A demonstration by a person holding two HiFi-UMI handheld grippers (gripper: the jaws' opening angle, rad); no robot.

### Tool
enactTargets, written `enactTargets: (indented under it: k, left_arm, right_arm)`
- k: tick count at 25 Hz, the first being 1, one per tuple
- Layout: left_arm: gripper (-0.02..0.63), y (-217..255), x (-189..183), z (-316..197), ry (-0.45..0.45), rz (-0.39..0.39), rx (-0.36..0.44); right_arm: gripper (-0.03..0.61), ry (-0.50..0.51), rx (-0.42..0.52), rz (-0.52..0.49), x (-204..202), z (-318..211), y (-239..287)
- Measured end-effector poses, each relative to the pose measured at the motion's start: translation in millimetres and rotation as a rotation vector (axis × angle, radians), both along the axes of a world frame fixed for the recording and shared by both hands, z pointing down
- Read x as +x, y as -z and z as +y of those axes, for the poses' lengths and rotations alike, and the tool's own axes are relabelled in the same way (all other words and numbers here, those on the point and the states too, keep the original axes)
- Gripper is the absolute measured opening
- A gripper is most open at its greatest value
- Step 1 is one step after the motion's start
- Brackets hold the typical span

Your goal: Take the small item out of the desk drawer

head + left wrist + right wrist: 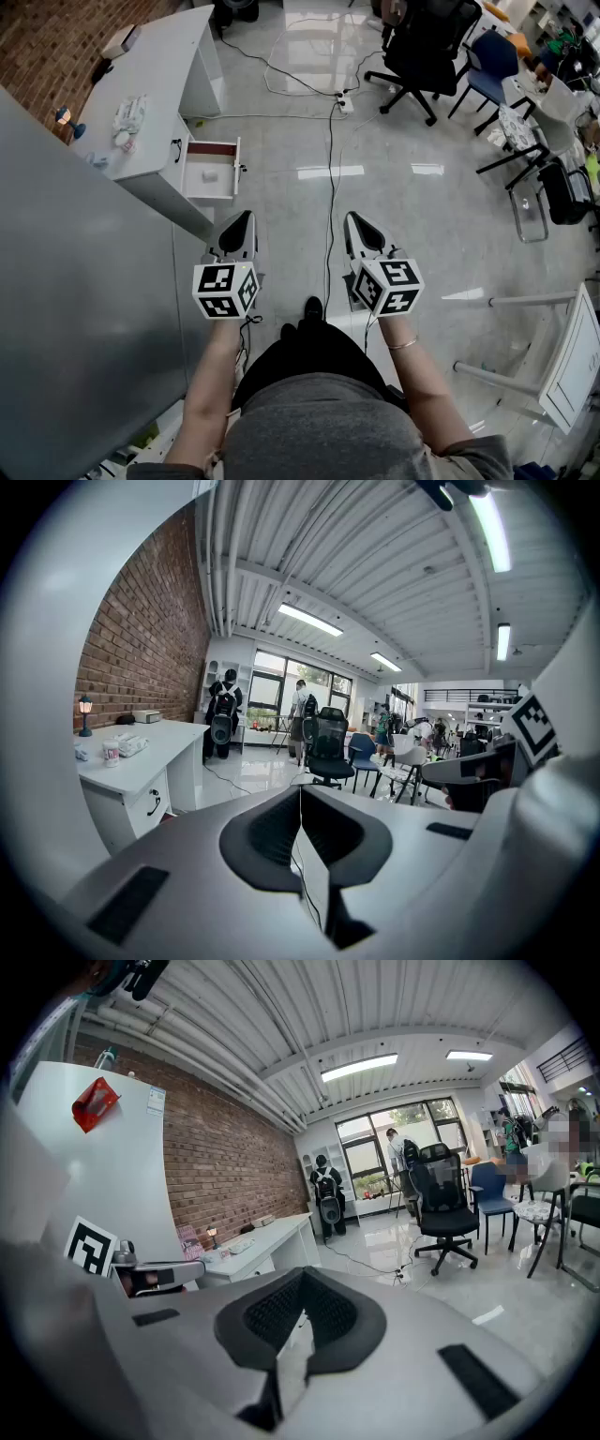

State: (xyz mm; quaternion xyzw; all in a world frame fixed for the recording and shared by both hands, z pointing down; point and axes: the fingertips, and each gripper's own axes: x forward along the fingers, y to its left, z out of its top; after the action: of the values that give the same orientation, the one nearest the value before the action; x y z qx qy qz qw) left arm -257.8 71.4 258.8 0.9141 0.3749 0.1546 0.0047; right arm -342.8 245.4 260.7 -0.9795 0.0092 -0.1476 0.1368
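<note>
A white desk [155, 89] stands ahead on my left, and one of its drawers [223, 172] is pulled open toward the floor. A small white item [210, 174] lies inside that drawer. I hold both grippers at waist height, well short of the desk. The left gripper [239, 221] points roughly toward the drawer, its jaws closed together with nothing between them. The right gripper [357, 221] is beside it, also shut and empty. In the left gripper view, the left gripper [300, 791] has the desk [141, 759] at its left. The right gripper [301, 1277] sees the desk [258, 1239] too.
A tall grey cabinet side [84, 309] fills the near left. A black cable [330, 178] and a power strip [345, 103] lie on the floor. Office chairs [427, 52] stand at the back right, a white table [572, 361] at the right. Small objects [129, 114] sit on the desk.
</note>
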Motion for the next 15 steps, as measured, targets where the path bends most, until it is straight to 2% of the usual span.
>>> enactTargets:
  k: [13,15]
  left_arm:
    - [0.023,-9.5,32.4,24.5,0.017,-0.008,0.023]
    - [0.023,-10.4,33.7,31.1,0.020,-0.008,0.029]
  right_arm:
    - [0.009,0.001,0.033,0.017,31.6,29.3,-4.0]
    - [0.035,0.002,0.041,0.008,33.5,37.6,-5.8]
